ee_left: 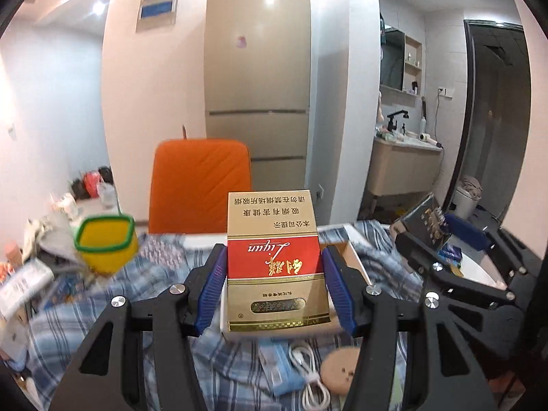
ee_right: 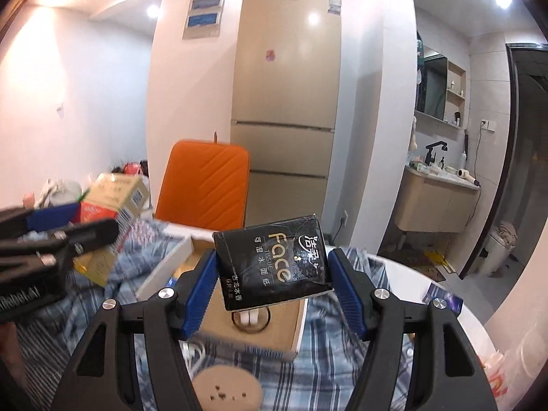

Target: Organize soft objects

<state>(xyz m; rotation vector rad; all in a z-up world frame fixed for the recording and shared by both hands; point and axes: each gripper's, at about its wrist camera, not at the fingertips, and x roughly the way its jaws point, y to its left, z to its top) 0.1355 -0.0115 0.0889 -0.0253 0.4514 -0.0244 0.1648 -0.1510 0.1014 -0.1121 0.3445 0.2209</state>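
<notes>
My left gripper [ee_left: 274,257] is shut on a gold and red cigarette carton [ee_left: 274,260], held upright above the table. My right gripper [ee_right: 274,260] is shut on a black face tissue pack [ee_right: 274,260], held tilted above an open cardboard box [ee_right: 253,322]. The right gripper with its pack also shows at the right of the left wrist view [ee_left: 441,239]. The left gripper and carton show at the left of the right wrist view [ee_right: 51,236]. A blue plaid cloth [ee_left: 113,308] covers the table.
A yellow cup with a green rim [ee_left: 106,243] stands at the left. A white cable [ee_left: 308,376] and a round tan pad [ee_left: 342,366] lie on the cloth. An orange chair back [ee_left: 202,185] stands behind the table, a fridge [ee_left: 260,68] behind it.
</notes>
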